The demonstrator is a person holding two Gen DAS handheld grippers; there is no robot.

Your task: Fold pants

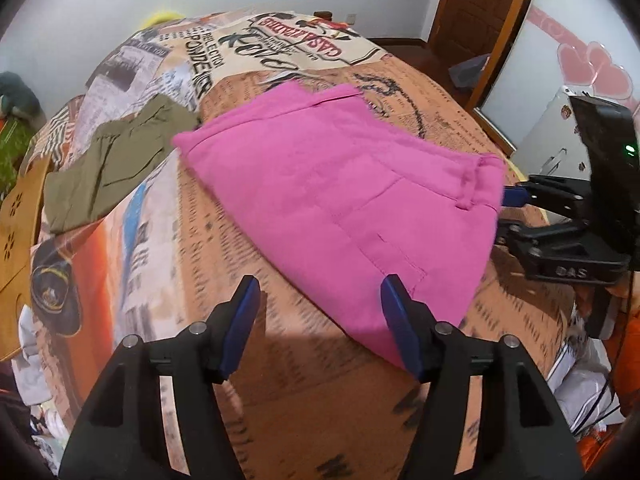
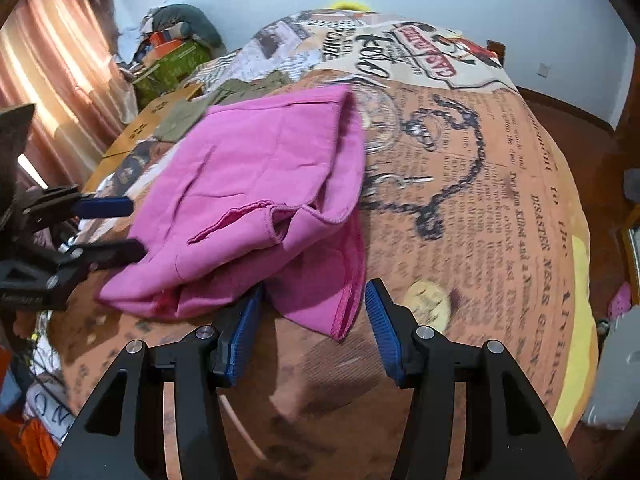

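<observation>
Pink pants — apparently folded, on bedspread

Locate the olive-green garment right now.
The olive-green garment lies on the printed bedspread, far left in the left wrist view, just beyond the pink pants, near the wooden board.

Location: home bedroom. A bed with printed cover fills the room. Curtains and a wooden door line the walls.

The newsprint-patterned bedspread carried most of the legible print: "DISASTER NEARS" ran along its right side, and an upside-down red "CASABLANCA" banner sat at the far end. The right gripper body read "DAS".
</observation>
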